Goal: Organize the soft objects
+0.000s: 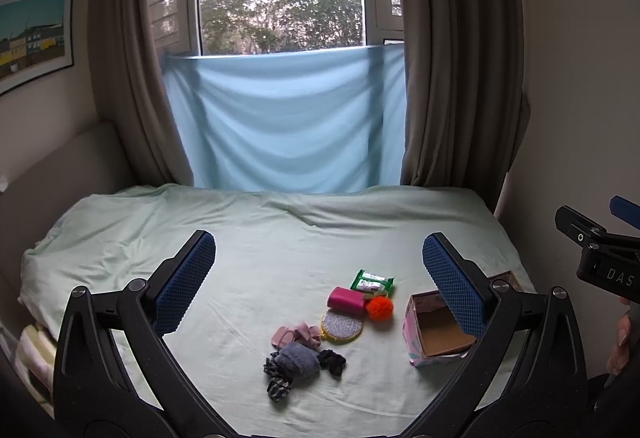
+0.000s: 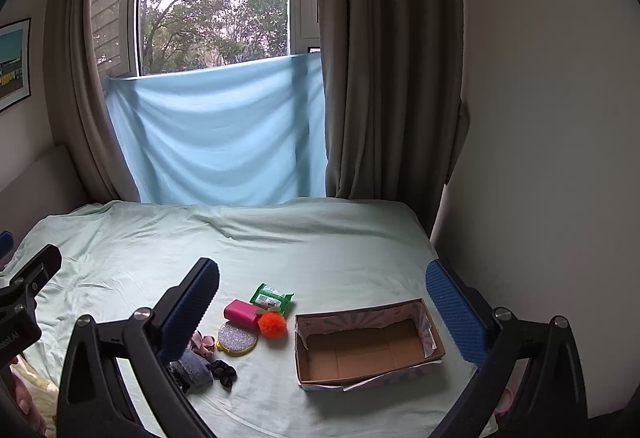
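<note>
Softness rules the small pile (image 1: 320, 326) lying on the bed sheet (image 1: 248, 270) just left of the empty box (image 2: 366, 344): both grippers (image 1: 318, 278) (image 2: 322, 304) hover spread and empty, and the light, squashy pompom (image 1: 379, 307) probably wants a gentle pinch across its middle.

Right wrist view: left tool (image 2: 24, 298) cut off by the left picture edge; grey cloth (image 2: 194, 368) and pink bow (image 2: 202, 343) partly hidden behind the right tool's left finger (image 2: 192, 310); green packet (image 2: 269, 296) print too small to read. Left wrist view: cardboard box (image 1: 434, 334) partly hidden behind the left tool's right finger (image 1: 454, 284).
</note>
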`<action>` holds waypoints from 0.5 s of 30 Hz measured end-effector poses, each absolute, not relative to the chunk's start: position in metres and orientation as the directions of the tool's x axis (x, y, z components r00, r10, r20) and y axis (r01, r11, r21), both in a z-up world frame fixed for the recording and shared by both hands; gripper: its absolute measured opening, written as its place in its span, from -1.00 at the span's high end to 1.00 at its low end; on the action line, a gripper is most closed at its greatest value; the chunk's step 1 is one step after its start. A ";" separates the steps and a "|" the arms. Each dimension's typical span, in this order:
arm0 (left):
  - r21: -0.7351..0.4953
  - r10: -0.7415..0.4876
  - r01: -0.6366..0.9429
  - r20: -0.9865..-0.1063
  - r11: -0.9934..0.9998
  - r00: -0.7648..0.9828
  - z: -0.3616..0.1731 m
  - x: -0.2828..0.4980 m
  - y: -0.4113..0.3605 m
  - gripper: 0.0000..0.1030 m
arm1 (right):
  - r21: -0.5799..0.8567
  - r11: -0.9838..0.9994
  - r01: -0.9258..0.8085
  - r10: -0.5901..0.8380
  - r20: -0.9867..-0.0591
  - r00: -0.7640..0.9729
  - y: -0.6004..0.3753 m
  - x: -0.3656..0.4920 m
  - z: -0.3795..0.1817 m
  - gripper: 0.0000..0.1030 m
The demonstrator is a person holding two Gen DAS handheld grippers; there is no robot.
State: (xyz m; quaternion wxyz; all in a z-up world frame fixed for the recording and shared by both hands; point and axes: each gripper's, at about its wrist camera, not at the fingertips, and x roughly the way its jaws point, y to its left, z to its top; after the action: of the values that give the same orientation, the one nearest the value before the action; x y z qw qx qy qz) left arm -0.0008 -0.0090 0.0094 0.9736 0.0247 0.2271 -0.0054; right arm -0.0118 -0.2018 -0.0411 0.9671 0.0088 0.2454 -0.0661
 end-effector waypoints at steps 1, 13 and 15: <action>0.047 0.001 0.021 -0.441 0.999 0.897 0.009 -0.002 -0.011 -0.99 | -0.016 0.991 0.132 -0.124 -0.475 0.871 -0.202 -0.012 -0.041 -1.00; 0.044 0.004 0.017 -0.435 0.999 0.900 0.008 -0.002 -0.013 -0.99 | -0.013 0.991 0.130 -0.121 -0.471 0.874 -0.202 -0.012 -0.040 -1.00; 0.044 0.004 0.017 -0.435 0.999 0.900 0.009 -0.002 -0.013 -0.99 | -0.013 0.991 0.131 -0.122 -0.472 0.873 -0.201 -0.012 -0.039 -1.00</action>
State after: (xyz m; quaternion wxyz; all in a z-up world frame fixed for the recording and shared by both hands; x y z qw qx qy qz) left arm -0.0017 -0.0131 0.0085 0.9745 0.0233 0.2232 -0.0035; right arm -0.0122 -0.2013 -0.0392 0.9678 0.0097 0.2430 -0.0652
